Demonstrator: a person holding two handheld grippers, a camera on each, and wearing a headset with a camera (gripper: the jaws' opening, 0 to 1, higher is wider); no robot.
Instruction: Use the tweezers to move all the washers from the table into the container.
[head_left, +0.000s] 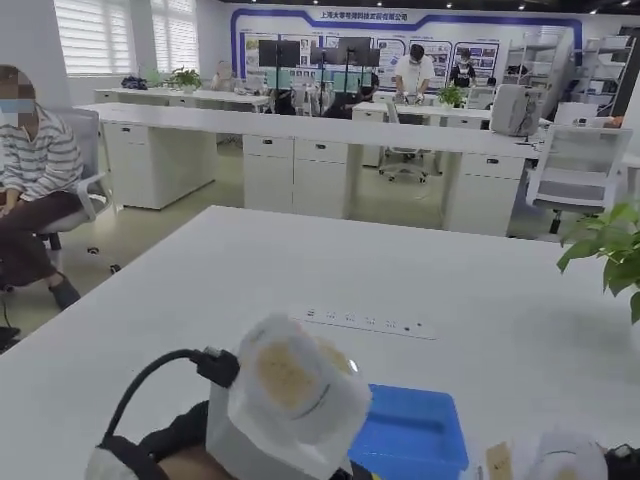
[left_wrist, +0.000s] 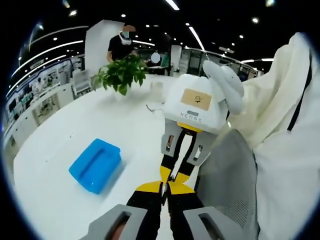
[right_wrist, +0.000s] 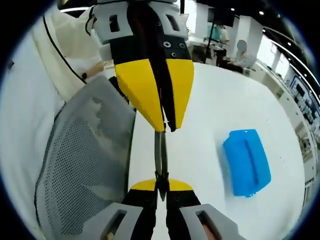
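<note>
Dark metal tweezers (right_wrist: 160, 159) span the short gap between my two grippers, which face each other tip to tip. My right gripper (right_wrist: 160, 186) is shut on one end and my left gripper (right_wrist: 165, 125) is shut on the other. In the left gripper view the left gripper (left_wrist: 165, 187) meets the right gripper (left_wrist: 174, 175) just above the table edge. The blue container (right_wrist: 247, 162) lies on the white table (right_wrist: 210, 100), off to the side of both grippers (left_wrist: 96, 164). The head view has the container (head_left: 412, 432) at the bottom, beside a gripper's white body (head_left: 290, 400).
A grey mesh chair back (right_wrist: 85, 150) and the person's white clothing (left_wrist: 285, 125) sit close under the grippers. A white power strip (head_left: 370, 322) lies mid-table. A potted plant (left_wrist: 121, 72) stands at the table's far side. Other desks and people are further back.
</note>
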